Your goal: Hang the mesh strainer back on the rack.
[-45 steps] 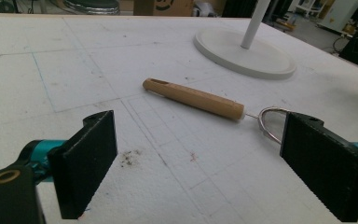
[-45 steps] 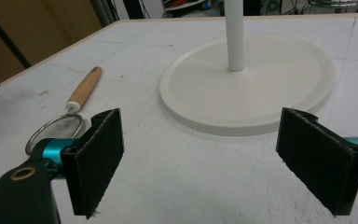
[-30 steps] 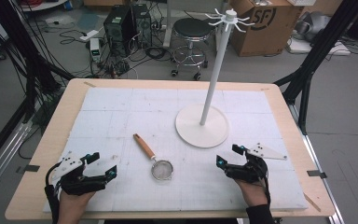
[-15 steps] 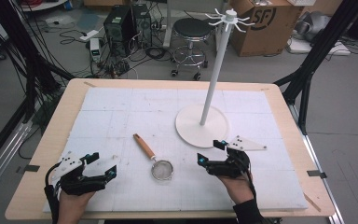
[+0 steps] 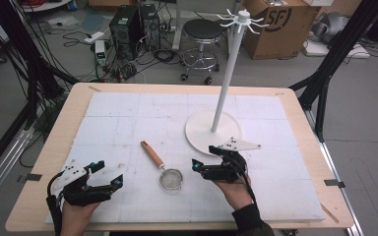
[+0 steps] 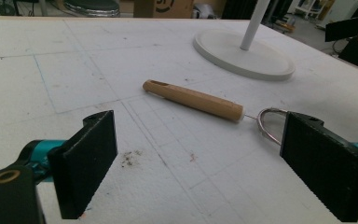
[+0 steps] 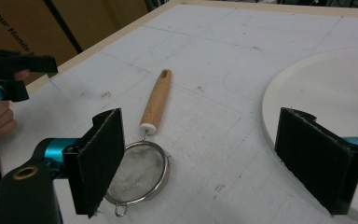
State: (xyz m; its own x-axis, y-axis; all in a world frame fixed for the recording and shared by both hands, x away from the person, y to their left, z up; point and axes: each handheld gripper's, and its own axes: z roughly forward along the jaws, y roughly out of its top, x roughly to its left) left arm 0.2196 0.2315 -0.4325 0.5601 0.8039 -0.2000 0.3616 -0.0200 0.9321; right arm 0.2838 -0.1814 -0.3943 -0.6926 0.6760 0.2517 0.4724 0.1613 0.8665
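A small metal strainer (image 5: 171,179) with a wooden handle (image 5: 152,153) lies flat on the white mat, its handle pointing away to the left. My right gripper (image 5: 203,158) is open just right of the mesh bowl, close to it and apart from it. In the right gripper view the strainer bowl (image 7: 137,173) sits by the left jaw of the right gripper (image 7: 207,158). My left gripper (image 5: 109,173) is open at the front left, a short way from the strainer. Ahead of the left gripper (image 6: 205,163) lie the handle (image 6: 193,100) and the rim of the bowl (image 6: 269,126).
A white stand with a round base (image 5: 197,132) and a tall pole (image 5: 229,73) topped by hooks rises just beyond my right gripper. The white mat (image 5: 128,113) covers most of the wooden table (image 5: 64,128). A stool and boxes stand on the floor behind.
My right gripper has moved left from the table's front right to beside the strainer bowl. The left gripper and the strainer have stayed put.
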